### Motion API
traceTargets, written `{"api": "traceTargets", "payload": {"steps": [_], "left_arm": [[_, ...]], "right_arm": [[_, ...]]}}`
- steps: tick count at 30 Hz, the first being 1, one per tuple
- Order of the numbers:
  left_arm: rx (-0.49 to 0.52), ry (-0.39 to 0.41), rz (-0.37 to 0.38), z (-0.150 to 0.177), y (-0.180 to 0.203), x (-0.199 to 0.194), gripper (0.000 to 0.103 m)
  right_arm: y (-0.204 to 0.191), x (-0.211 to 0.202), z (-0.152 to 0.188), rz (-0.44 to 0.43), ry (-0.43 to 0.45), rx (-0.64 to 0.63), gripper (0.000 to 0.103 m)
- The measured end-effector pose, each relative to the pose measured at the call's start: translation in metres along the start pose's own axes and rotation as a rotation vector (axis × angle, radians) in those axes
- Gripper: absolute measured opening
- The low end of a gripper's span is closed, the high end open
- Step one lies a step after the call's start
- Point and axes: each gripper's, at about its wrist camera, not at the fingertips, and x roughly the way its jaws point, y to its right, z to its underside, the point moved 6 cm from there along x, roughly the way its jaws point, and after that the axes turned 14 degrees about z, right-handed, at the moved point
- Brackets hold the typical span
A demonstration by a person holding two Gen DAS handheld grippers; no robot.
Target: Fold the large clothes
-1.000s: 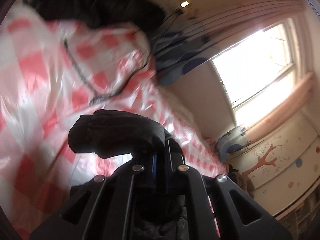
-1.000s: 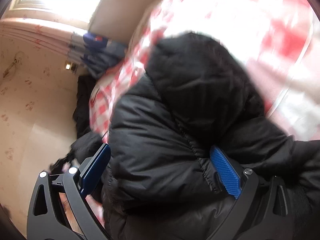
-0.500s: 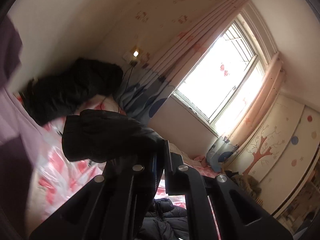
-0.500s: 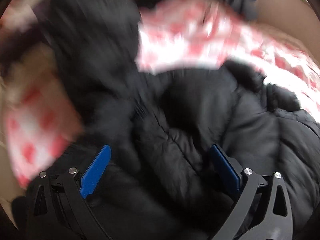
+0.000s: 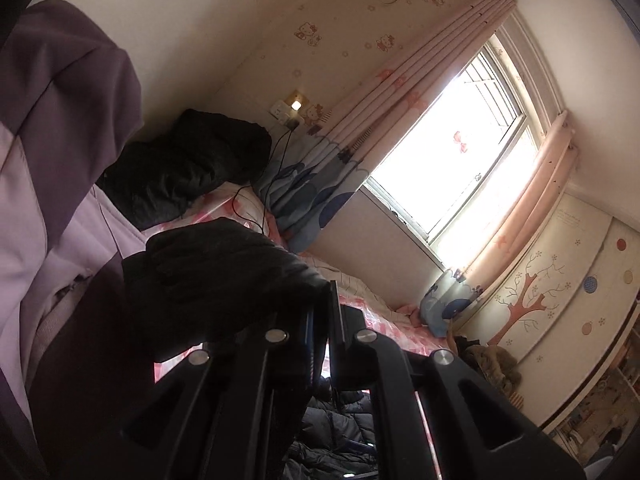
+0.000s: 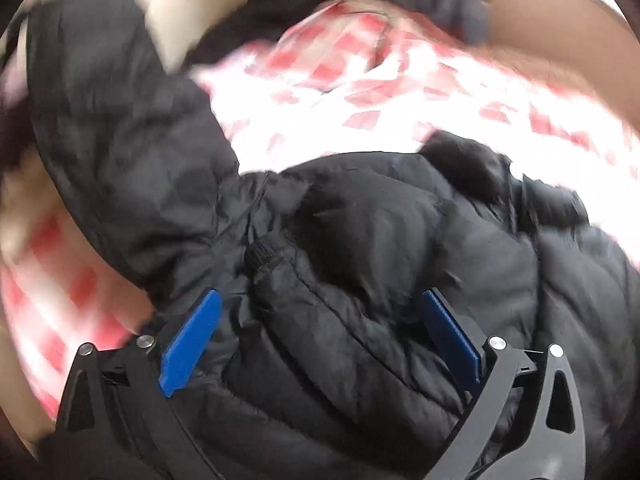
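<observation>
Fabric from the black puffer jacket (image 5: 216, 280) is bunching out beside your left gripper (image 5: 328, 320) in the left wrist view; its jaws are clenched tight on that pinch of jacket, and you are holding it up in the air with the window (image 5: 460, 160) and pink curtain (image 5: 400, 112) ahead. A purple sleeve (image 5: 60, 160) is filling the left edge, and another dark garment (image 5: 188, 168) is lying at the head of the bed (image 5: 372, 312).

Turning to the right wrist view, your right gripper (image 6: 320, 328) is pointing down onto the jacket's bulk, which is lying crumpled on the red-and-white checked bedcover (image 6: 360, 92). Its blue pads (image 6: 192, 336) are standing wide apart, the padding is bulging between them, and they are not visibly squeezing it.

You are, by my reading, lifting the jacket to spread it before folding. Next you are probably needing a second hold: close the right jaws on an edge or shoulder seam, not on thick bulk.
</observation>
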Motion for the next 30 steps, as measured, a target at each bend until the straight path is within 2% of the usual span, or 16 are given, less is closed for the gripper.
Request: {"api": "traceTargets", "payload": {"steps": [3,4,5,6,7,10,12,15,17,18,19,20,22,24,26,30], "left_arm": [[0.011,-0.011,0.001,0.003,0.002,0.002,0.006],[0.016,-0.016,0.002,0.004,0.004,0.003,0.006],[0.018,-0.019,0.003,0.004,0.005,0.003,0.006],[0.024,-0.023,0.002,0.004,0.007,0.004,0.006],[0.031,-0.029,0.003,0.005,0.008,0.004,0.006],[0.042,-0.038,0.007,0.006,0.012,0.005,0.006],[0.044,-0.040,0.011,0.006,0.013,0.005,0.006],[0.046,-0.042,0.017,0.008,0.012,0.004,0.006],[0.047,-0.043,0.015,0.009,0.011,0.002,0.006],[0.045,-0.045,0.014,0.010,0.011,0.002,0.006],[0.047,-0.048,0.013,0.010,0.011,0.002,0.006],[0.052,-0.051,0.010,0.011,0.012,0.002,0.006],[0.056,-0.057,0.009,0.012,0.015,0.002,0.006],[0.076,-0.069,0.009,0.014,0.022,0.004,0.006],[0.099,-0.083,0.015,0.016,0.032,0.009,0.006],[0.139,-0.116,0.051,0.024,0.062,0.030,0.006]], "right_arm": [[-0.018,0.039,0.005,0.092,-0.108,-0.103,0.090],[-0.010,0.048,0.006,0.065,-0.142,-0.034,0.073],[0.001,0.051,0.009,0.040,-0.155,0.046,0.048],[0.017,0.050,0.007,-0.010,-0.145,0.168,0.035],[0.029,0.049,0.008,-0.062,-0.136,0.265,0.011],[0.057,0.047,0.011,-0.210,-0.115,0.491,0.005],[0.060,0.034,0.000,-0.308,-0.051,0.554,0.005],[0.038,0.004,-0.022,-0.404,0.066,0.504,0.005],[0.011,0.004,-0.028,-0.411,0.068,0.414,0.005],[0.000,0.012,-0.024,-0.366,0.028,0.357,0.005],[-0.010,0.024,-0.021,-0.331,-0.022,0.316,0.009],[-0.019,0.048,-0.009,-0.294,-0.127,0.270,0.013],[-0.021,0.069,0.008,-0.307,-0.225,0.285,0.021],[-0.007,0.056,0.007,-0.378,-0.189,0.366,0.032],[0.008,0.026,0.006,-0.449,-0.100,0.432,0.065],[0.058,-0.049,0.024,-0.510,0.069,0.476,0.074]]}}
